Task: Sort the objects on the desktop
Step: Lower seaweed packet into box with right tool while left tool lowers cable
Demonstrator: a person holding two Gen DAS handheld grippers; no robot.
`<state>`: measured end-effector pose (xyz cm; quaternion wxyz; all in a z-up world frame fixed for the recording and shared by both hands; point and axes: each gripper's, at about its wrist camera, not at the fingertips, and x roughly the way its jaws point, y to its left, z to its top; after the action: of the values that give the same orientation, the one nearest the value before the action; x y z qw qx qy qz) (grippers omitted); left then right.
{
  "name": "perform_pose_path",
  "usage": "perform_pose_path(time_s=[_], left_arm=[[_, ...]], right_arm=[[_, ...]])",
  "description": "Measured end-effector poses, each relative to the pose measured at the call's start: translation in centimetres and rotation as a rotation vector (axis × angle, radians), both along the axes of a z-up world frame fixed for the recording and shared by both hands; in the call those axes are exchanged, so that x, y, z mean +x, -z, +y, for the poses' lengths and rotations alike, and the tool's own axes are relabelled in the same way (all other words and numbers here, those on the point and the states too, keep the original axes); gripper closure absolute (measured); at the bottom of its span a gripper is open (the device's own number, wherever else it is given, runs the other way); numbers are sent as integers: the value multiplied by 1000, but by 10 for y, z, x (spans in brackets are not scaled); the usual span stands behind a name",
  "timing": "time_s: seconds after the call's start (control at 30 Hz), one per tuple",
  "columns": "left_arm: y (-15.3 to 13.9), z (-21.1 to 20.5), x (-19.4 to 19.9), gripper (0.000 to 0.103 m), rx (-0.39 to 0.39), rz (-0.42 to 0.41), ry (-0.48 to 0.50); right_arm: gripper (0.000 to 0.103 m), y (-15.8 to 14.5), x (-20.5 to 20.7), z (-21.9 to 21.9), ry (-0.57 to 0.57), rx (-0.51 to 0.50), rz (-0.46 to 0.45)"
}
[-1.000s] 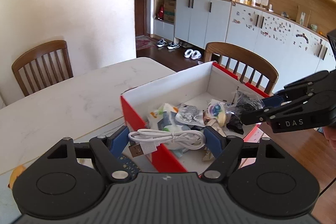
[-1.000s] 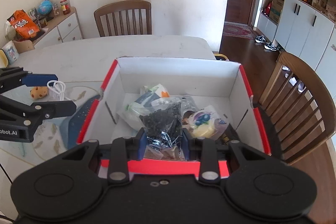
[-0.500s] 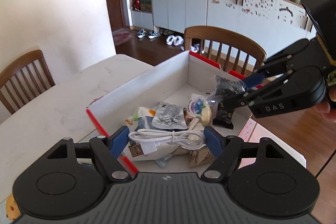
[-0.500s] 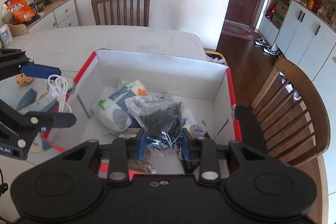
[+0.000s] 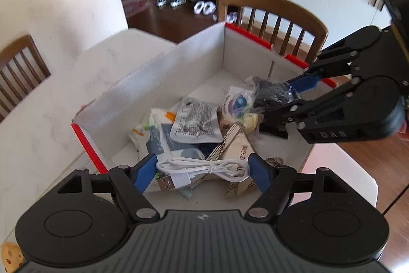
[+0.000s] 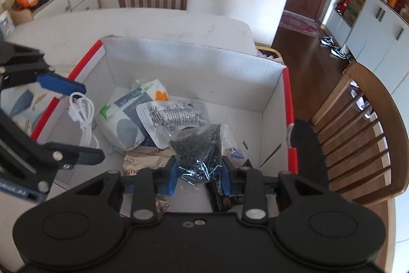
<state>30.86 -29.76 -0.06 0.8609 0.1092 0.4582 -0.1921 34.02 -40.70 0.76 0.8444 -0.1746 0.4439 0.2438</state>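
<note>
- Left wrist view: the left tongs (image 5: 203, 172) are clamping a coiled white cable (image 5: 204, 169), its long axis running crosswise between the fingers, above the near end of the box (image 5: 163, 63).
- The right tongs (image 6: 196, 172) are gripping a bag of dark screws (image 6: 198, 152) over the box's right side.
- Both loads are hanging directly over the box on the desk (image 5: 38, 124); release looks like the next step.
</note>
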Motion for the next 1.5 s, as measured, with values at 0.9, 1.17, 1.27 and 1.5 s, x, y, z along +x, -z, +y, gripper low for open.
perform_pose_path(time_s=[0.9, 1.17, 1.27, 1.5], left_arm=[[36, -10, 32, 25, 68, 202, -11], [36, -4, 38, 25, 27, 217, -51], [36, -8, 39, 25, 46, 203, -44], [39, -13, 39, 25, 68, 214, -27]], right_arm=[[70, 42, 30, 17, -98, -133, 172], [69, 52, 31, 17, -81, -139, 186], [69, 52, 32, 16, -81, -138, 187], [69, 52, 32, 17, -81, -135, 189]])
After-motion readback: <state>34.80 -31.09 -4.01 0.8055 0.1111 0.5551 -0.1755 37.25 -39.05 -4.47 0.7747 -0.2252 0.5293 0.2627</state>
